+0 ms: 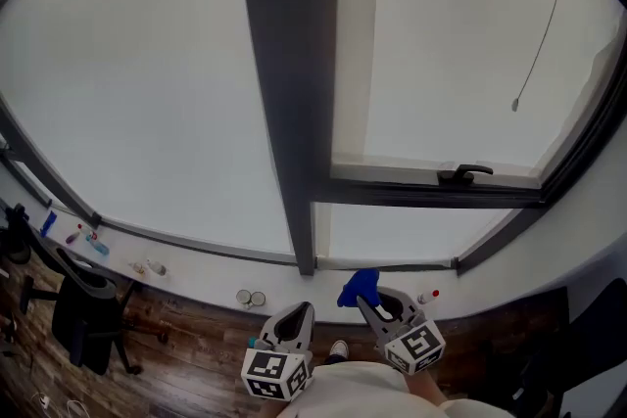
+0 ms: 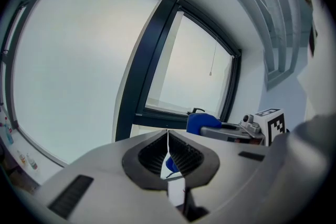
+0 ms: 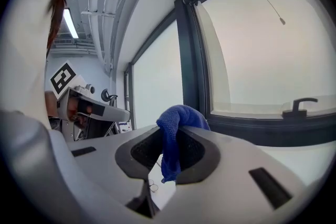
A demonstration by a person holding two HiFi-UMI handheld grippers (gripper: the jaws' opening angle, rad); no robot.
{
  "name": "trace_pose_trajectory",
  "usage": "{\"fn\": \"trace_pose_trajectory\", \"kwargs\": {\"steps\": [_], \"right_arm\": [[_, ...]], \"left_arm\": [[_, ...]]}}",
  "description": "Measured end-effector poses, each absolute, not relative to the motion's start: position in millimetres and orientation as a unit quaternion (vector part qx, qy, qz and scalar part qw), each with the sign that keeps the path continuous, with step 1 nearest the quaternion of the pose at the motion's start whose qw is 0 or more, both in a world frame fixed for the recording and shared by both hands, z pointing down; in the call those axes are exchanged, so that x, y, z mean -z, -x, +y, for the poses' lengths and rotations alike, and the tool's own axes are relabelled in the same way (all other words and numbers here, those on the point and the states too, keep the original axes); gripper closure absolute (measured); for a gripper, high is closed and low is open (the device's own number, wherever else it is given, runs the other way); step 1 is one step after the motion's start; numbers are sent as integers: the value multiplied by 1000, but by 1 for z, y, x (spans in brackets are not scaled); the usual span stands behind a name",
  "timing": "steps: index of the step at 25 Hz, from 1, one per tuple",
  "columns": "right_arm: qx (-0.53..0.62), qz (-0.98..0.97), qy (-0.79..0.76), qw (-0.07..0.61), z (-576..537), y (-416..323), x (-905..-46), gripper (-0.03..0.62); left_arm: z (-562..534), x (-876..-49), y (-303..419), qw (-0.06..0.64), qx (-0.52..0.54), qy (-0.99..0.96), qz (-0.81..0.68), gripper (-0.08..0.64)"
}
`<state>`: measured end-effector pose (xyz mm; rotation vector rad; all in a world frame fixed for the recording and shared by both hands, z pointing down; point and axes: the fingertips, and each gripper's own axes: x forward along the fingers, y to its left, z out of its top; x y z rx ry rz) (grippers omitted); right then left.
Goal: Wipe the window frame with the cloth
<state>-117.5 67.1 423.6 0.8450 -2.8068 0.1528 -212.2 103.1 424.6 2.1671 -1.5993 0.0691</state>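
A blue cloth (image 3: 173, 136) is pinched between the jaws of my right gripper (image 3: 169, 139), bunched above the tips and hanging below them. In the head view that cloth (image 1: 359, 287) sits just under the dark window frame (image 1: 294, 113), with the right gripper (image 1: 372, 306) below the frame's lower bar (image 1: 431, 196). My left gripper (image 1: 299, 313) is beside it, a little lower, shut with nothing in it; its jaws (image 2: 168, 147) meet tip to tip. From the left gripper view the cloth (image 2: 202, 122) and the frame's upright (image 2: 149, 65) stand ahead.
A black window handle (image 1: 464, 174) sits on the lower bar. A white sill (image 1: 196, 274) carries small bottles (image 1: 88, 240) and two round tins (image 1: 251, 299). A black office chair (image 1: 83, 308) stands on the wooden floor at left. A thin cord (image 1: 537, 44) hangs at right.
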Motion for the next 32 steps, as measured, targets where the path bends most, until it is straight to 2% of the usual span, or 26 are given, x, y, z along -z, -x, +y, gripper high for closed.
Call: {"fn": "trace_pose_trajectory", "kwargs": {"steps": [9, 21, 26, 32], "right_arm": [[-62, -951, -283, 112, 31, 107, -436, 526], [-73, -915, -384, 101, -14, 77, -436, 526], [-80, -912, -393, 90, -31, 113, -421, 526], [-26, -916, -390, 91, -64, 151, -404, 526]], "left_arm": [[59, -438, 179, 238, -20, -799, -551, 549], [4, -435, 158, 226, -47, -855, -465, 549], [-18, -411, 186, 211, -43, -868, -447, 549], [-29, -421, 231, 213, -49, -865, -451, 549]]}}
